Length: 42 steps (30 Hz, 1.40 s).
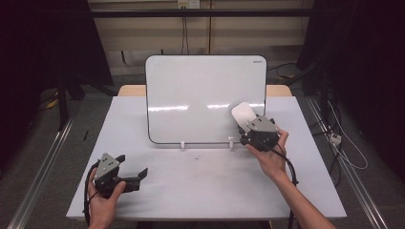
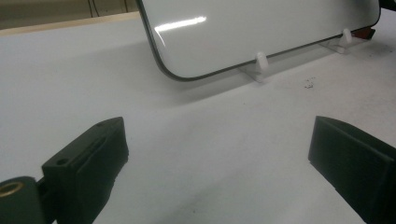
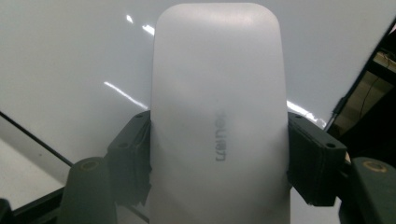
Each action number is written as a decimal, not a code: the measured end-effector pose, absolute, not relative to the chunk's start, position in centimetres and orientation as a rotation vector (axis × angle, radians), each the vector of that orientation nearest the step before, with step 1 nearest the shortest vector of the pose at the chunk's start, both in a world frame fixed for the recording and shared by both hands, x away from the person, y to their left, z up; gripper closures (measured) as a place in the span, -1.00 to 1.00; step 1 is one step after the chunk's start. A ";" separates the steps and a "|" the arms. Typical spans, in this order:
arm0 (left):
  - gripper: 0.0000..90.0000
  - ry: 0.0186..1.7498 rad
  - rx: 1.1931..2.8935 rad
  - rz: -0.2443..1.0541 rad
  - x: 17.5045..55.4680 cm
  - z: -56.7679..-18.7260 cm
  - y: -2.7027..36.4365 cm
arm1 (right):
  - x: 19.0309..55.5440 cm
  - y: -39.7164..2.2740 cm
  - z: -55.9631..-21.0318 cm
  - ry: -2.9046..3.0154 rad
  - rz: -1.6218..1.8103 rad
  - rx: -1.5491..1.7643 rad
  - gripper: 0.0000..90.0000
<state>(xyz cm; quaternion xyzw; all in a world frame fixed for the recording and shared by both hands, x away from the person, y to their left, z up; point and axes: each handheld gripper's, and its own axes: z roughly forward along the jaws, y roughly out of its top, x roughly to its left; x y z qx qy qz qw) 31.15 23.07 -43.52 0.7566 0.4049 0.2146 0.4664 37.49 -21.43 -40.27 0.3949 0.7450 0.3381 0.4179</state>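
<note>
A white whiteboard [image 1: 200, 95] leans upright on two small white feet at the middle of the table [image 1: 200, 191]. My right gripper [image 1: 246, 125] is shut on a white eraser [image 1: 242, 114], held against the board's lower right part. In the right gripper view the eraser [image 3: 219, 116] stands tall between both jaws, which press on its sides, with the board [image 3: 70, 60] right behind it. My left gripper [image 1: 136, 172] rests open near the table's front left. In the left gripper view its jaws stand wide apart with nothing between them, facing the board's lower corner [image 2: 261, 32].
The white feet [image 2: 260, 60] hold the board's bottom edge. Small dark specks [image 2: 308, 84] lie on the table in front of the board. Metal rails [image 1: 43, 162] run along the floor on both sides, and cables [image 1: 344, 143] lie at the right.
</note>
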 end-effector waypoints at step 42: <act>-0.90 1.009 1.856 0.523 31.3 -43.6 22.9 | 39.1 -22.0 -42.4 1.922 0.882 1.129 -0.65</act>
